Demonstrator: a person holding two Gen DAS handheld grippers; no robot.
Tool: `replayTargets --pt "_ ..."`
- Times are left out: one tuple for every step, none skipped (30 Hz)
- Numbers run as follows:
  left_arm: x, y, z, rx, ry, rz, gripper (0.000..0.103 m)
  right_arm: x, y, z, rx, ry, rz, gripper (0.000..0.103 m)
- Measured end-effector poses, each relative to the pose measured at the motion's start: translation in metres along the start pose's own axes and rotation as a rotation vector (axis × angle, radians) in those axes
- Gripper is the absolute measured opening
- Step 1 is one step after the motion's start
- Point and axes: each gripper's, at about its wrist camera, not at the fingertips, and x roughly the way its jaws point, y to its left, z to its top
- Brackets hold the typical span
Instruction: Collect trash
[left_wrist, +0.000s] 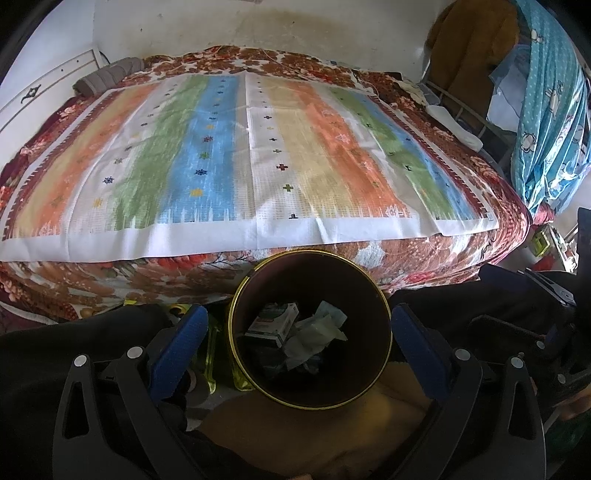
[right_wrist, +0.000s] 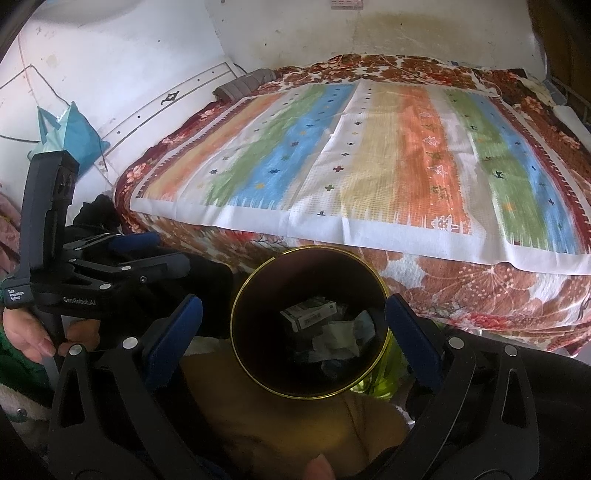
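Observation:
A dark round bin with a gold rim (left_wrist: 236, 295) stands on the floor at the foot of the bed. A small printed box (left_wrist: 275, 323) and crumpled pale paper (left_wrist: 317, 332) lie inside it. My left gripper (left_wrist: 299, 317) hovers over the bin, open, its blue fingers (left_wrist: 184, 339) on either side of the rim and nothing between them. In the right wrist view the bin rim (right_wrist: 236, 302) shows the same box (right_wrist: 312, 314) and paper (right_wrist: 336, 341). My right gripper (right_wrist: 293, 306) is also open and empty above it. The left gripper (right_wrist: 147, 251) appears at the left.
The bed bears a striped multicoloured cloth (left_wrist: 258, 147) over a floral blanket (left_wrist: 424, 258). A hand (right_wrist: 33, 332) holds the left tool. A yellow-green object (right_wrist: 384, 376) sits beside the bin. A blue curtain (left_wrist: 546, 110) hangs at the right, a teal bag (right_wrist: 70, 133) at the left wall.

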Motion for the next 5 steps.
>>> replayTargets --pt "0.0001 0.0007 0.0001 0.0 -0.001 -0.001 0.097 0.0 -0.0001 0.0 0.0 0.001 0.0 0.094" --pt "0.0002 0.0011 -0.0004 -0.001 0.0 -0.002 0.097 -0.0001 0.0001 -0.0001 -0.001 0.0 0.0 0.094" --pt "0.0002 0.0009 -0.0004 0.002 0.0 -0.002 0.097 0.0 0.0006 -0.0003 -0.002 0.0 0.002 0.094" --pt "0.0009 0.0015 -0.0005 0.004 0.001 -0.002 0.097 -0.0003 0.0003 0.0001 -0.001 0.001 0.002 0.094" --pt "0.0014 0.0014 -0.001 0.007 0.003 -0.001 0.097 -0.0005 0.0007 0.0001 -0.001 0.001 0.003 0.094"
